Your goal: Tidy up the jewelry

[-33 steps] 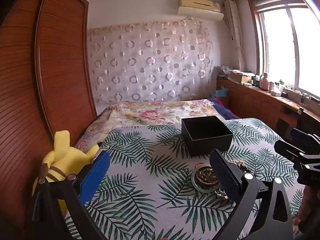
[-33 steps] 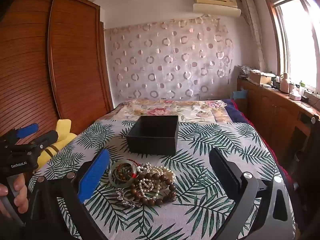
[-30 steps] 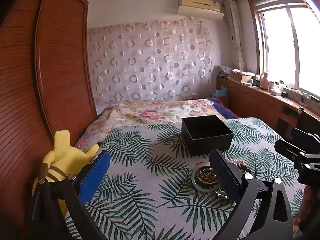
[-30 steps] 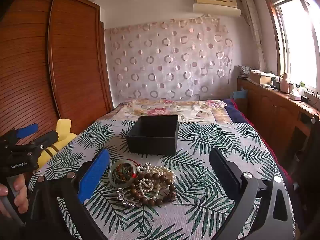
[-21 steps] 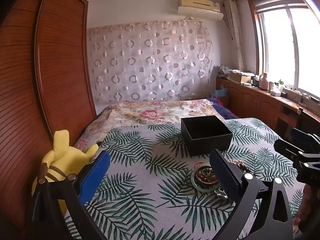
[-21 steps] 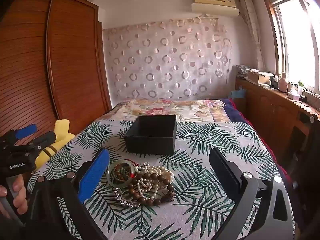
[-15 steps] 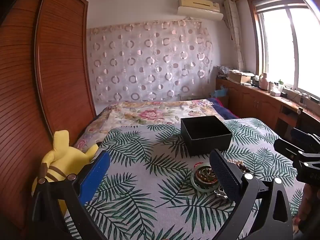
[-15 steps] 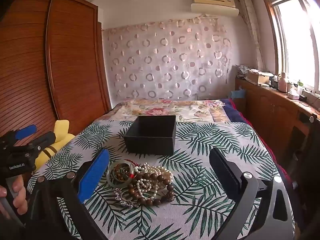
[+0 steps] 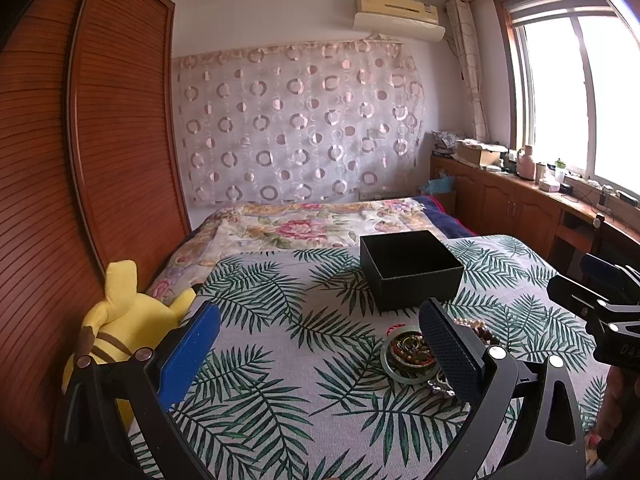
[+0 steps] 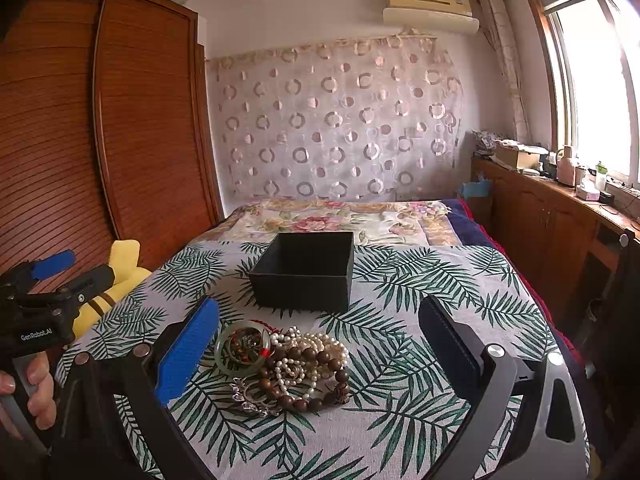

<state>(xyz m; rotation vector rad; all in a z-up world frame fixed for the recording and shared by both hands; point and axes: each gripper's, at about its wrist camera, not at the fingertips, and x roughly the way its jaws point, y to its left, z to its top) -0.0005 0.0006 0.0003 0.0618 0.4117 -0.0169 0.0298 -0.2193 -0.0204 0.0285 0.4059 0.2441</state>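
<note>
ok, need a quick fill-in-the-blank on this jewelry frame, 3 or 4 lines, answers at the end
1. The black box on the leaf-print cloth is ____ inside.
2. The jewelry pile lies on the cloth, on the ____ side of the box.
3. The right tool has its jaws ____, holding nothing.
4. The plush toy at the bed's left edge is ____ in colour.

Missing words: empty; near; open; yellow

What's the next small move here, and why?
Probably lower the right gripper onto the jewelry pile and close on one piece. Both grippers are open and hold nothing, the pile sits between the right one's fingers, and the black box behind it looks empty.
</note>
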